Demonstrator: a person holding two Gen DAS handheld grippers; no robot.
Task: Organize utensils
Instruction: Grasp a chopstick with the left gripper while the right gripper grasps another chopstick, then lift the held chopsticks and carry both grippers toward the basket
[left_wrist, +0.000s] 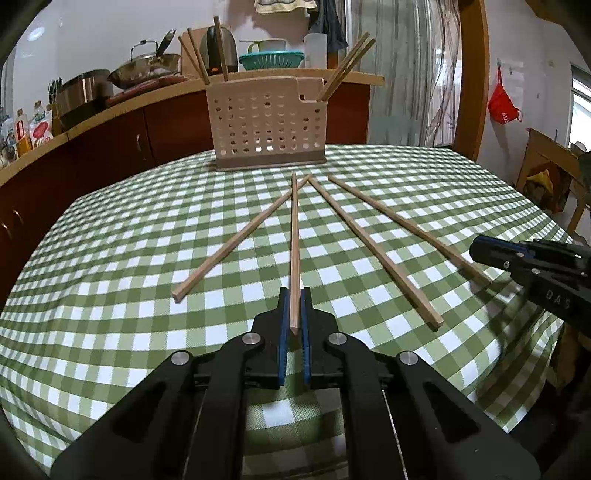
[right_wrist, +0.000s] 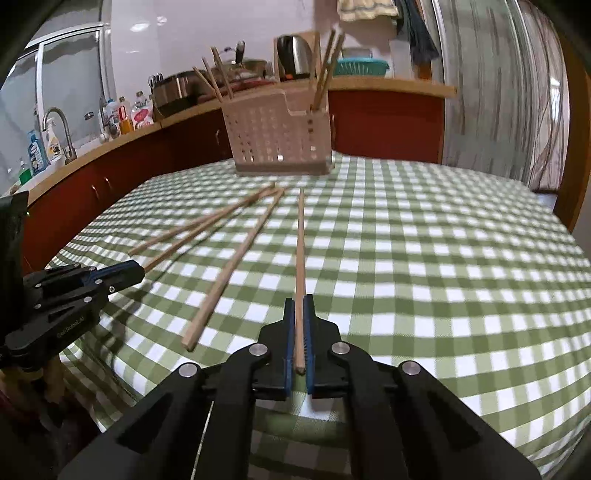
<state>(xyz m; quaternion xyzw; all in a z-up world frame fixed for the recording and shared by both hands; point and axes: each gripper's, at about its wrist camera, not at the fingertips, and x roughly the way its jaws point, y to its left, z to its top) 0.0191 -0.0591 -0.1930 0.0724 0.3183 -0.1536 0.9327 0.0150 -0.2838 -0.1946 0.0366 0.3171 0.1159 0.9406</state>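
At the near edge of the tabletop, the left gripper (left_wrist: 294, 295) has its blue-padded jaws pressed together on the near end of 1 wooden chopstick (left_wrist: 294, 236), which runs straight away from it toward the middle of the table. The right gripper (right_wrist: 299, 301) is likewise pinched on the near end of another chopstick (right_wrist: 300, 243), the one lying farthest toward the right edge of the table; in the left wrist view this same gripper (left_wrist: 476, 249) comes in from the right edge, and its chopstick (left_wrist: 399, 219) slants away from it toward the table's middle. In the right wrist view the left gripper (right_wrist: 138, 271) shows near the left edge, low over the cloth.

The green-and-white checked tablecloth (left_wrist: 110, 295) covers the whole top. 2 loose chopsticks lie flat on it. 1 loose chopstick (left_wrist: 240, 236) lies left of the left gripper's stick, its near end toward the left edge and its far tip meeting that stick's tip. The other loose chopstick (left_wrist: 373, 247) lies between the 2 held sticks, its near end close to the near edge. All 4 fan out from tips gathered near the middle of the table.

Beyond those tips, toward the far edge, stands the perforated beige utensil holder (left_wrist: 266, 125), upright. 3 chopsticks (left_wrist: 201, 61) lean out of its left part and 2 more (left_wrist: 347, 68) out of its narrow right compartment.

Behind the table runs a kitchen counter (left_wrist: 110, 107) with pots, bottles and a kettle.
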